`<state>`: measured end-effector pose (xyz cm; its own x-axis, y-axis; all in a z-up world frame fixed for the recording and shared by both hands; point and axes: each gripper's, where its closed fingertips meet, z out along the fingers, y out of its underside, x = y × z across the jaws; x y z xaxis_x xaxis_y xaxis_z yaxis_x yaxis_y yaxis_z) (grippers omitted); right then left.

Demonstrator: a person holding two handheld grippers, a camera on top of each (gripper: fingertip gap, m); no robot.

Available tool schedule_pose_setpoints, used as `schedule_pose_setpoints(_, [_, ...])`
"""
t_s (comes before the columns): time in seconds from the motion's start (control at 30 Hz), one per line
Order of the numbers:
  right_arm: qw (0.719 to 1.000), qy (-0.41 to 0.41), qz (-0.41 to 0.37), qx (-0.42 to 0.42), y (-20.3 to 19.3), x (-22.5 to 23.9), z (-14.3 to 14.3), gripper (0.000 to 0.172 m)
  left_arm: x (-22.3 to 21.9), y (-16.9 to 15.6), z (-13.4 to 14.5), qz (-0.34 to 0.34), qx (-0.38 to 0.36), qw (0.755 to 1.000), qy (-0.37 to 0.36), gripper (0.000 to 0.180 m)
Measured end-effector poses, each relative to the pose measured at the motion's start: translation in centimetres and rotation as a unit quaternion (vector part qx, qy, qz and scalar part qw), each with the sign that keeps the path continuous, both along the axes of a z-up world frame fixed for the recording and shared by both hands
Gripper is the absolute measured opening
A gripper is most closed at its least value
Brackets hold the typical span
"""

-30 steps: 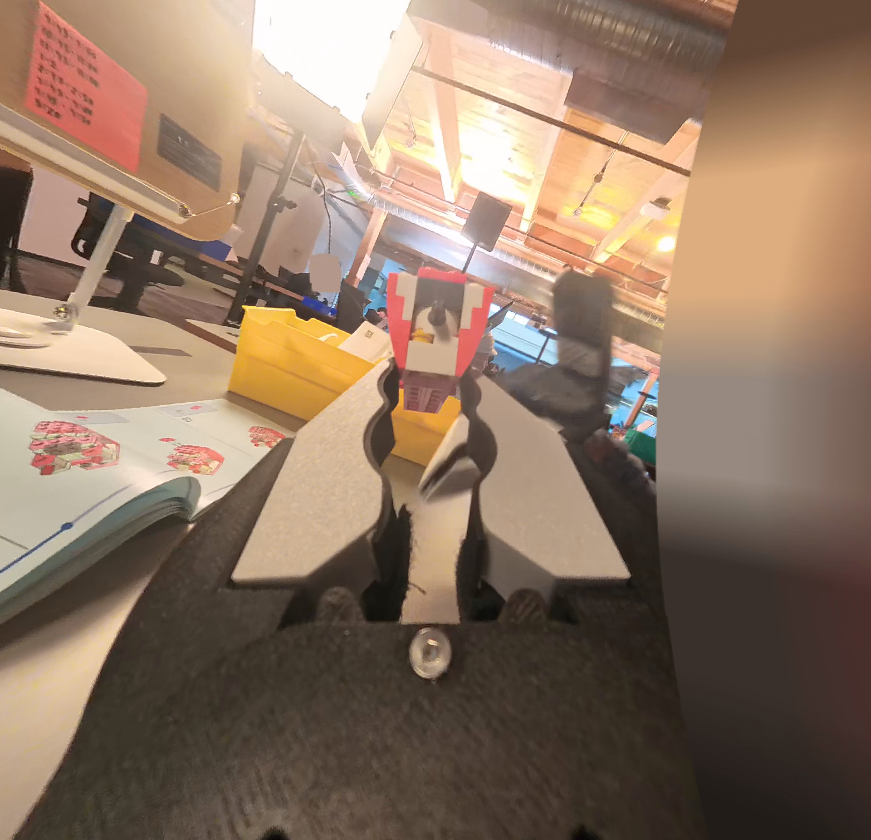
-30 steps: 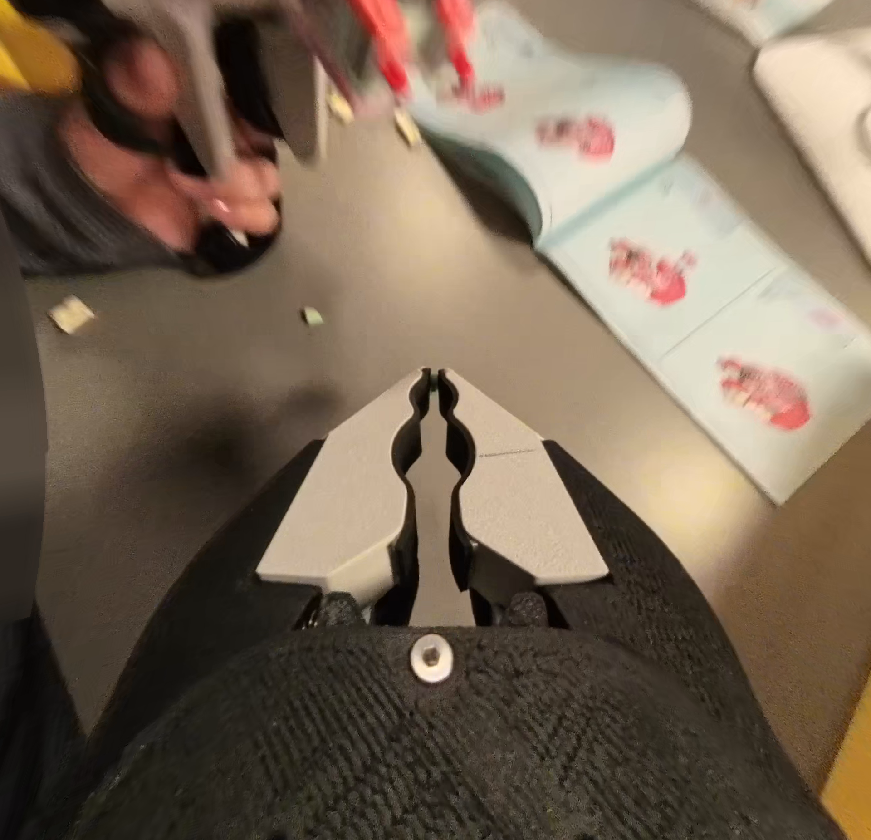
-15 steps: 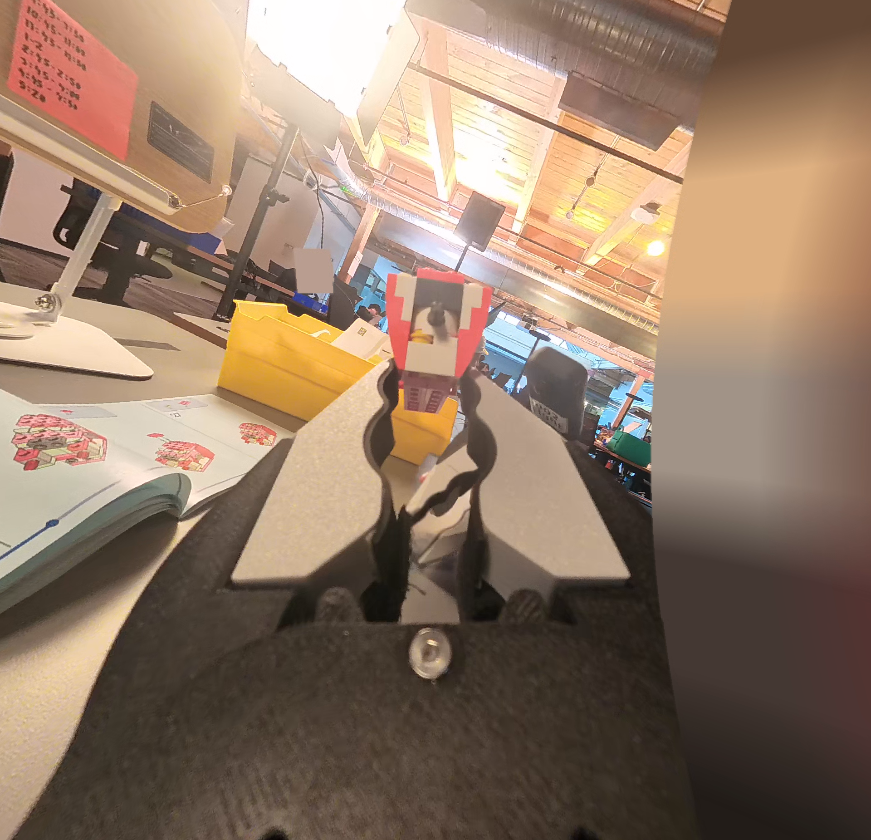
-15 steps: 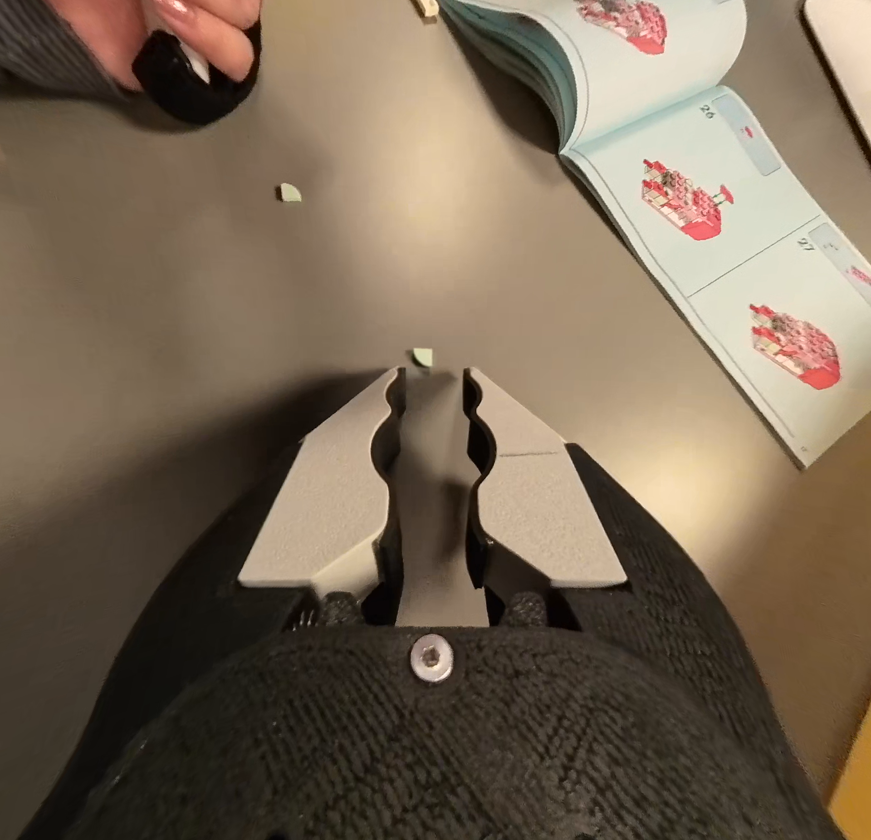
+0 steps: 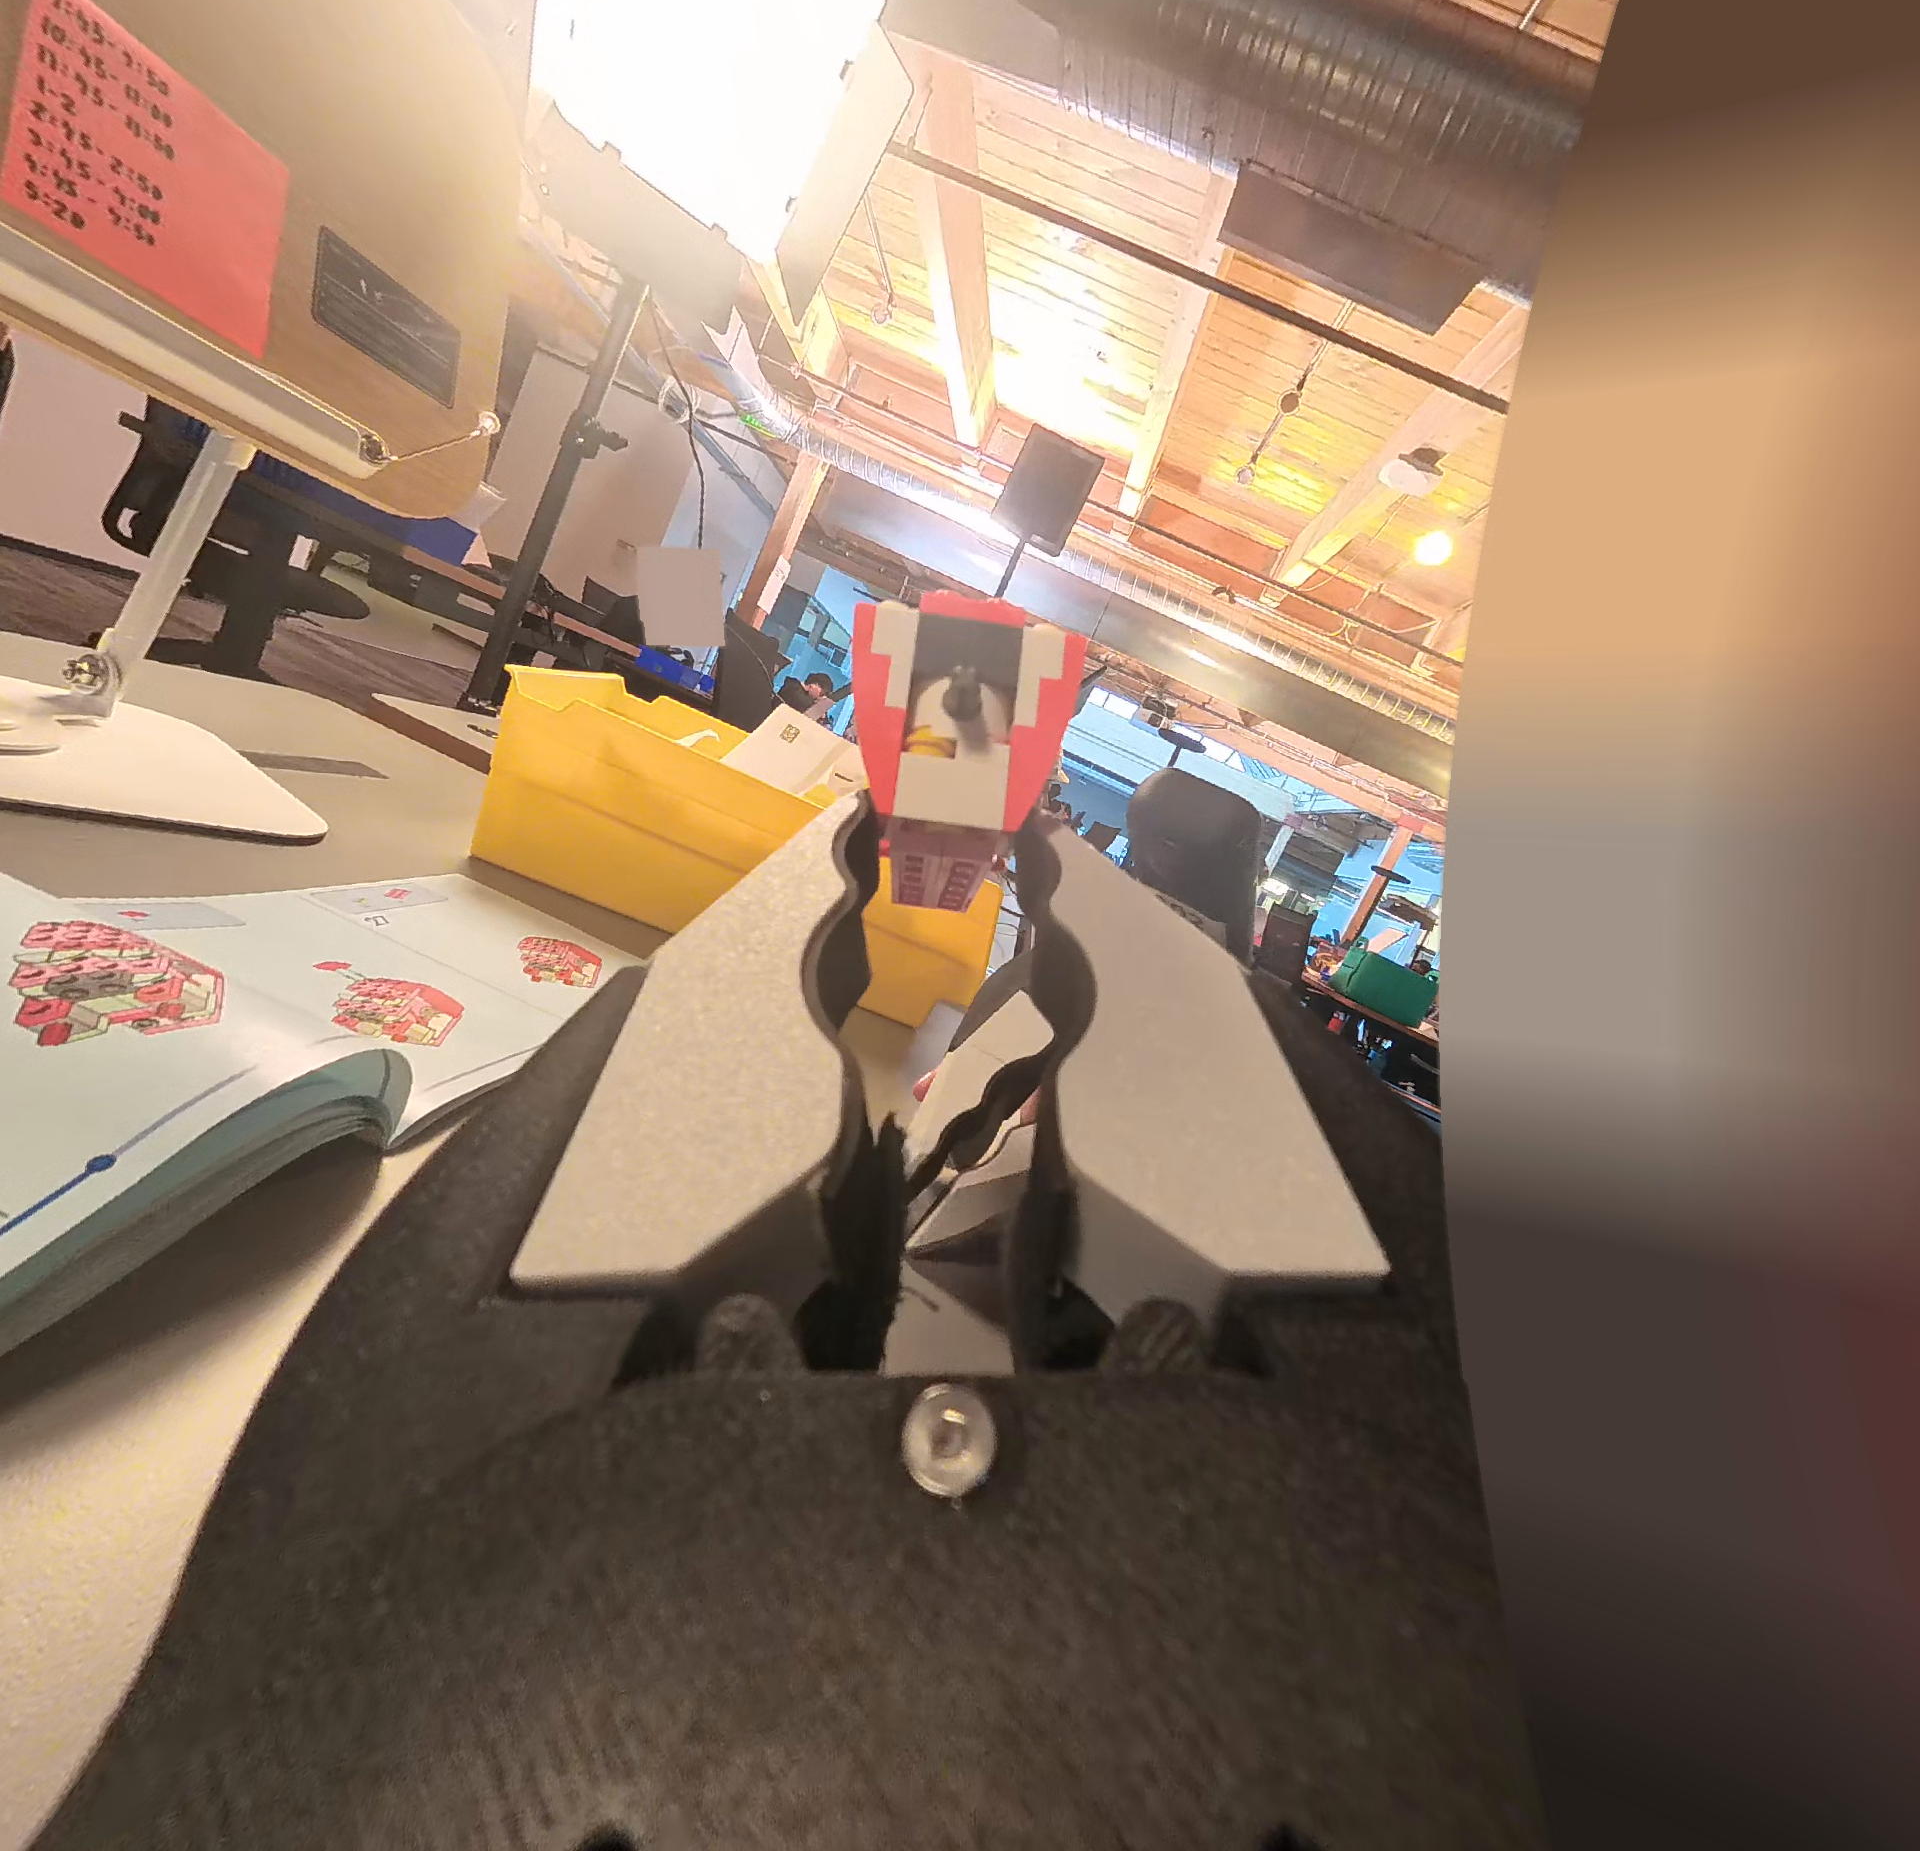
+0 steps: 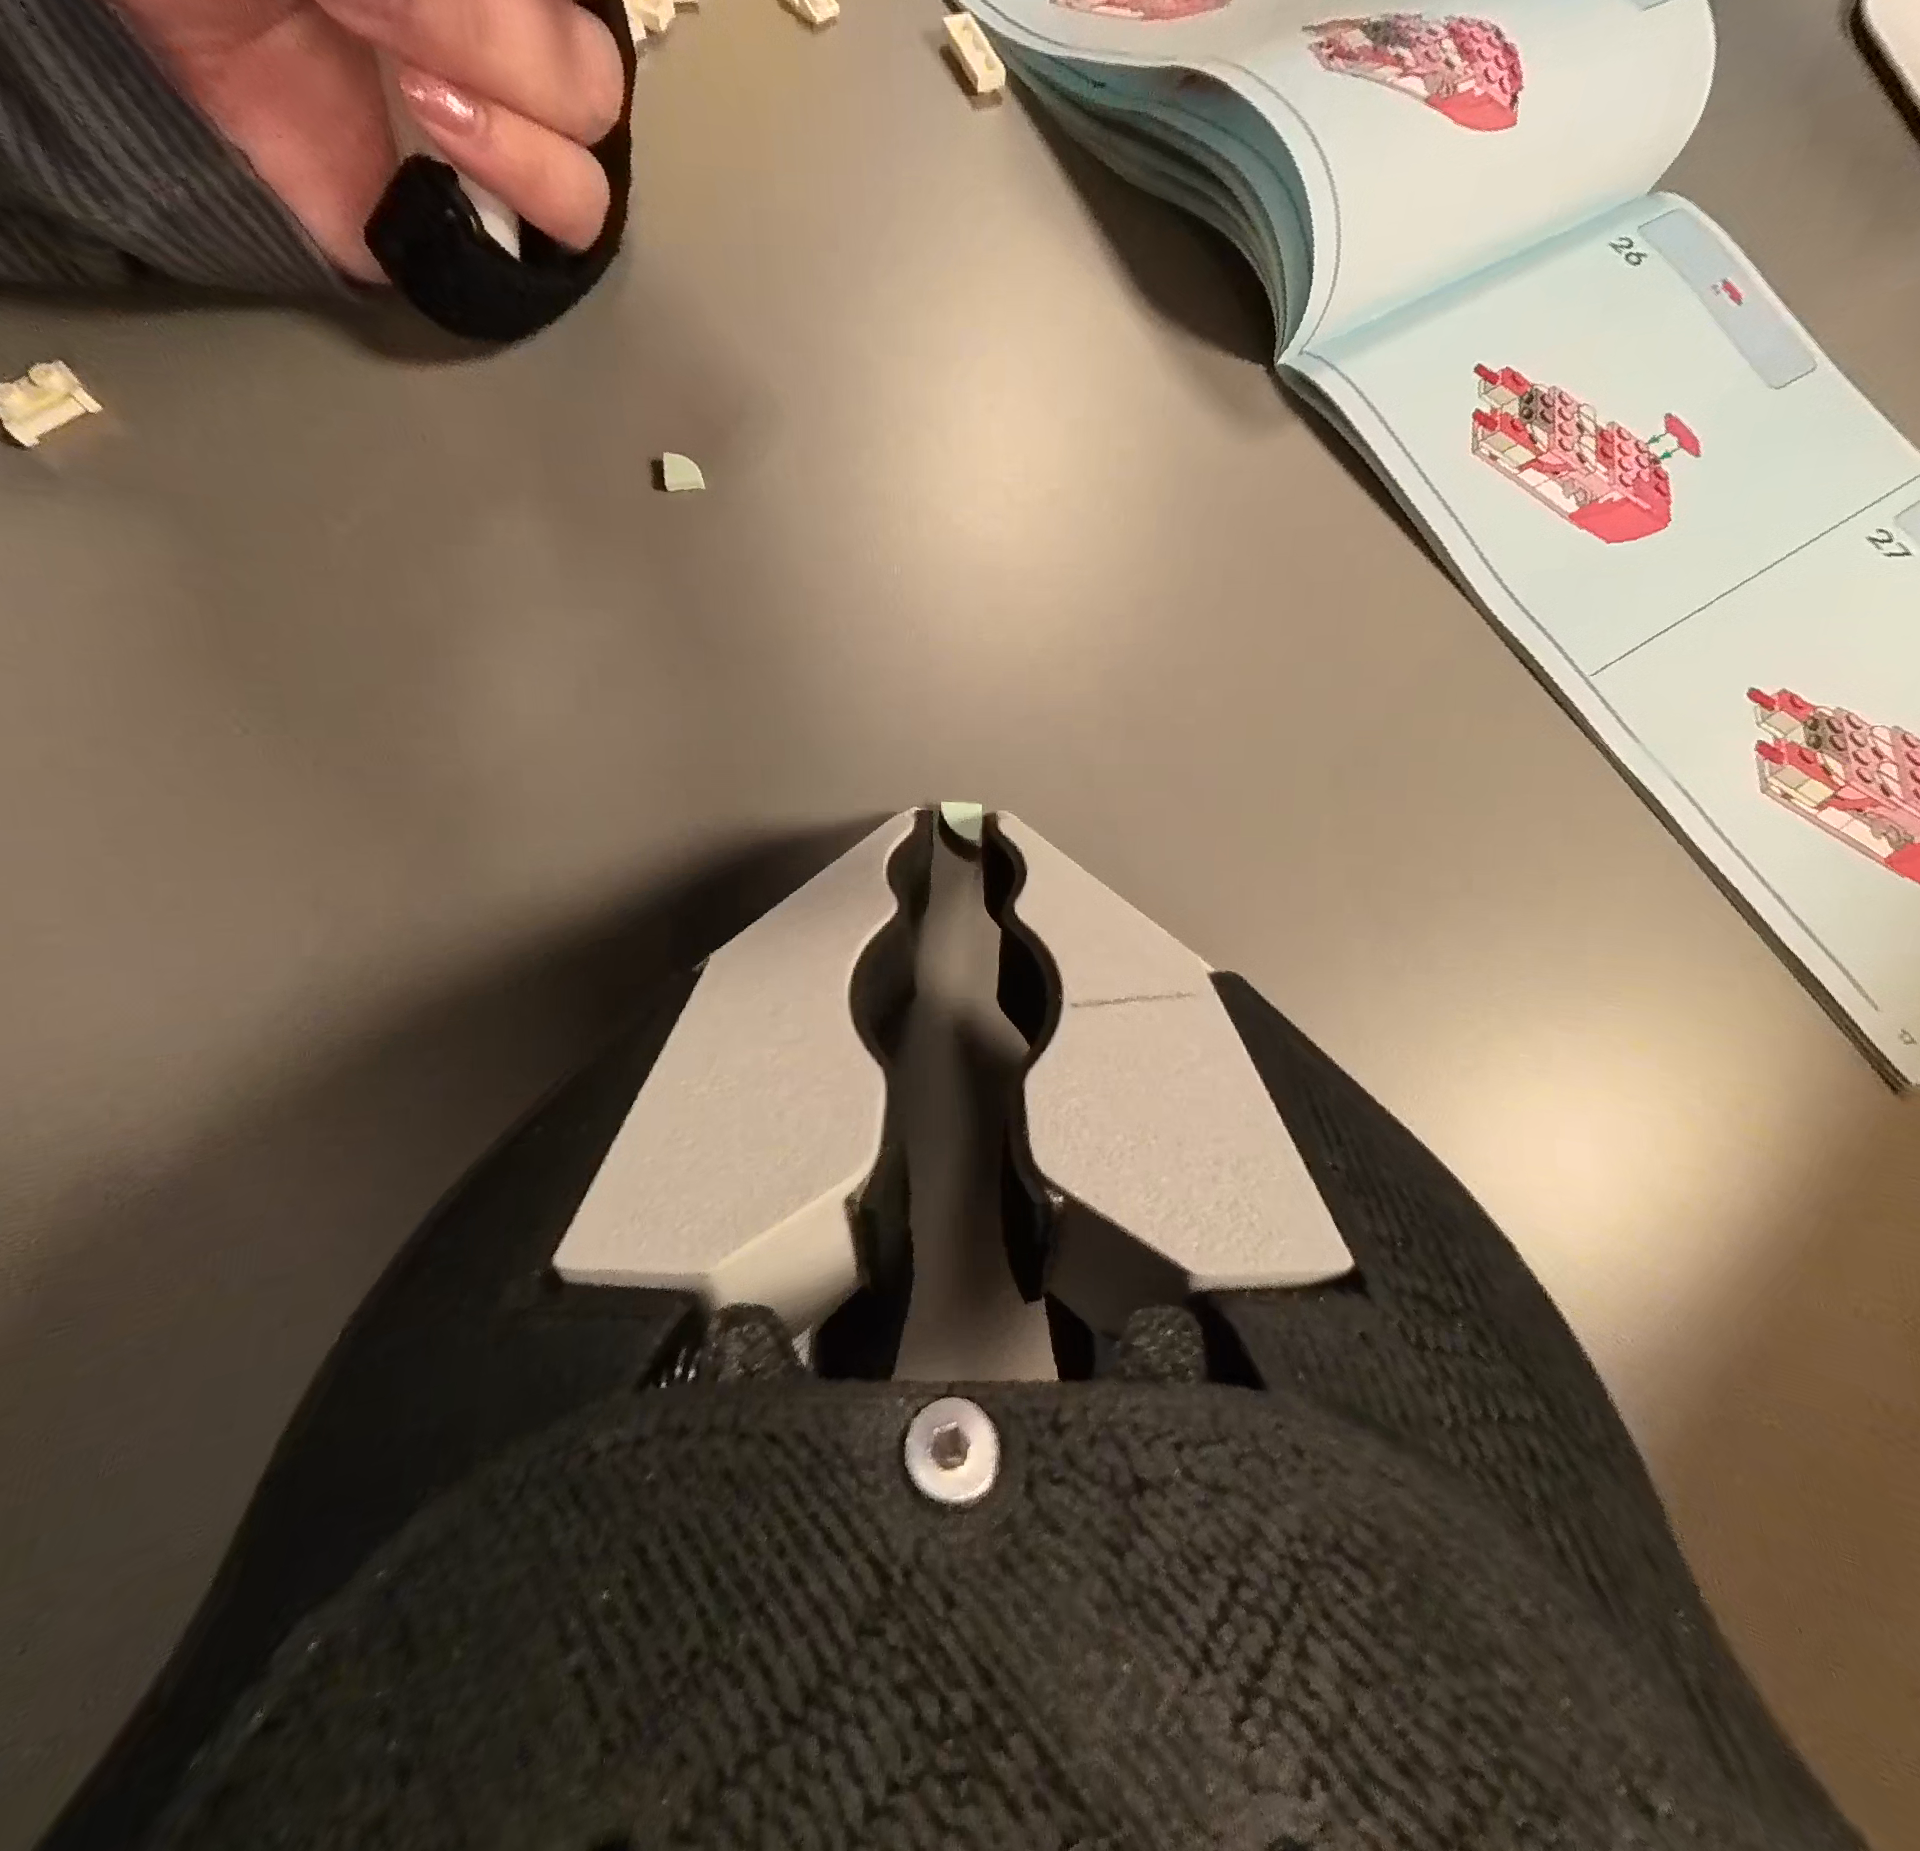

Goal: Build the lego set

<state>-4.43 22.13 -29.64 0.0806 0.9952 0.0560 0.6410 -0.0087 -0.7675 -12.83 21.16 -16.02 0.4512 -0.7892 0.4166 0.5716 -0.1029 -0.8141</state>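
The left gripper (image 5: 951,845) is clamped on a small brick model (image 5: 961,731), held up off the counter (image 5: 436,825). The model has red sides with stepped white blocks, a dark centre panel with a grey knob poking out, a bit of yellow inside, and a pinkish studded base that sits right between the grey fingertips (image 5: 821,866). Behind it there's a yellow bin (image 5: 623,814) with a white card in it, and an open instruction booklet (image 5: 208,1022) lies to the left.

The right gripper (image 6: 954,845) is down at the counter (image 6: 520,762), nearly closed around a tiny pale green piece (image 6: 958,822). It looks like a flat quarter-round tile, sitting at the very tips. The right pad seems to touch it, but there's a thin sliver of gap on the left side. A matching green piece (image 6: 681,472) lies farther off, and cream bricks (image 6: 47,417) sit near a hand (image 6: 416,87) gripping a handle.
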Motion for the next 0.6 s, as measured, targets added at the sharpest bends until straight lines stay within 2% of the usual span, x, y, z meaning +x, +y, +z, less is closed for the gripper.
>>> schedule_pose_setpoints(0.4, [1.0,0.001,-0.008,0.002,0.4,-0.3,0.4,0.001,0.0,-0.1,0.1,0.008,0.007,1.0,0.005,0.025])
schedule_pose_setpoints(0.5, [0.999,0.045,-0.015,-0.006,0.6,-1.0,2.9,0.001,-0.1,-0.2,0.3,0.022,0.02,0.999,0.014,0.024])
schedule_pose_setpoints(0.6, [0.995,0.103,-0.011,-0.011,0.5,-2.0,6.9,0.0,0.1,-0.3,0.4,0.028,0.032,0.999,0.025,0.025])
